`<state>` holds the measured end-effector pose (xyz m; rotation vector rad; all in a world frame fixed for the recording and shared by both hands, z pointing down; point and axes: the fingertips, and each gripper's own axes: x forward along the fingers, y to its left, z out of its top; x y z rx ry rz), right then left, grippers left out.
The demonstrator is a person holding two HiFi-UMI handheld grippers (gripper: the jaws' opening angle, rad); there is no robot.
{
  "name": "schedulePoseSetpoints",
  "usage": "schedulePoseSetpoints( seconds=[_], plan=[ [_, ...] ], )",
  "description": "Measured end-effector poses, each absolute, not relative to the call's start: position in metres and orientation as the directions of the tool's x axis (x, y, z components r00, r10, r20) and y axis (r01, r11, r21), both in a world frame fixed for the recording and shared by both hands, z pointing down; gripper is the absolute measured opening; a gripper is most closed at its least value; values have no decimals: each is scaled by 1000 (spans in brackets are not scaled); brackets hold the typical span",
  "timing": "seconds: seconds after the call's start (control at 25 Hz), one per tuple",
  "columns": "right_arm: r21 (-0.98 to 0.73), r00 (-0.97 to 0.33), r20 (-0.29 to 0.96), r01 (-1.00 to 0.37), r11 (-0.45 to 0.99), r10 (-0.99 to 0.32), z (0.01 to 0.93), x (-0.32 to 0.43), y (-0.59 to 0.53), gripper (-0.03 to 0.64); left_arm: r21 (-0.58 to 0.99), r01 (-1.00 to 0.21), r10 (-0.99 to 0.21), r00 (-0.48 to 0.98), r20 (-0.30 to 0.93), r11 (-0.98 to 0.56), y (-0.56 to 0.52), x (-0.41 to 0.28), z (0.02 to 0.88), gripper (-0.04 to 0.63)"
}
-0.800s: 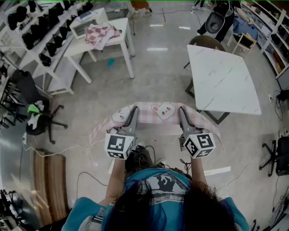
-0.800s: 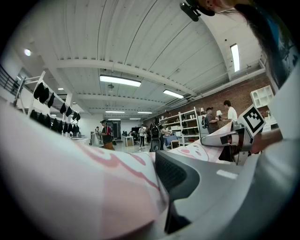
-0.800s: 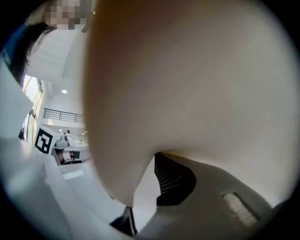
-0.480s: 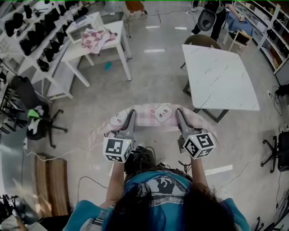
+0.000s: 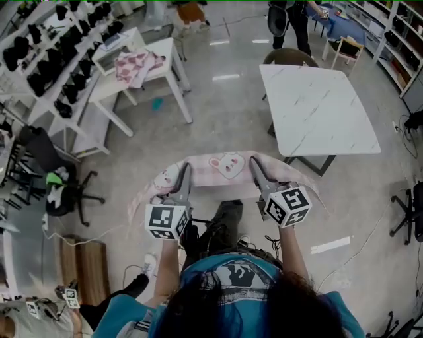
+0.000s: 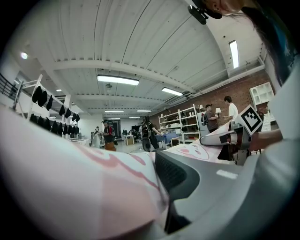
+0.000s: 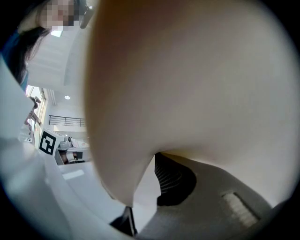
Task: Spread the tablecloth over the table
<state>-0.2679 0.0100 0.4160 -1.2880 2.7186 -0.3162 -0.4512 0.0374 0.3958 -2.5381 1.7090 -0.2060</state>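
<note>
A pink tablecloth point(image 5: 221, 168) with bunny prints hangs stretched between my two grippers at waist height over the floor. My left gripper point(image 5: 183, 170) is shut on its left part and my right gripper point(image 5: 254, 166) on its right part; both point level. The white marble-topped table point(image 5: 317, 109) stands ahead to the right, bare, with a gap of floor between it and the cloth. In the left gripper view the pink tablecloth point(image 6: 70, 187) fills the left side and runs into the jaws. In the right gripper view the tablecloth point(image 7: 187, 84) covers most of the picture.
A small white table point(image 5: 165, 63) with a pink checked cloth point(image 5: 135, 66) stands at the far left, beside shelves of dark items point(image 5: 39, 59). An office chair point(image 5: 56, 185) is at the left, a bench point(image 5: 82, 274) near it. People stand at the back point(image 5: 291, 16). Cables lie on the floor.
Both grippers keep their hold on the cloth. The marble table and the small white table have shifted left and nearer in the view; a leg now steps forward under the cloth.
</note>
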Motion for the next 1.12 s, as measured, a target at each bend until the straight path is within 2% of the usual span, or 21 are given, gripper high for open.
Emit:
schedulePoseSetpoints(
  seconds=[0.36, 0.76, 1.12],
  plan=[
    [-240, -659, -27, -726, 645, -752, 411, -271, -33, 72, -198, -925, -946, 317, 71, -325, -3, -452, 387, 63],
    [-265, -711, 20, -682, 682, -703, 403, -273, -112, 74, -158, -950, -963, 260, 69, -268, -76, -455, 386, 63],
    [-151, -756, -23, -644, 750, -654, 348, -274, -222, 74, -192, -951, -967, 251, -31, -241, -177, -452, 333, 66]
  ],
)
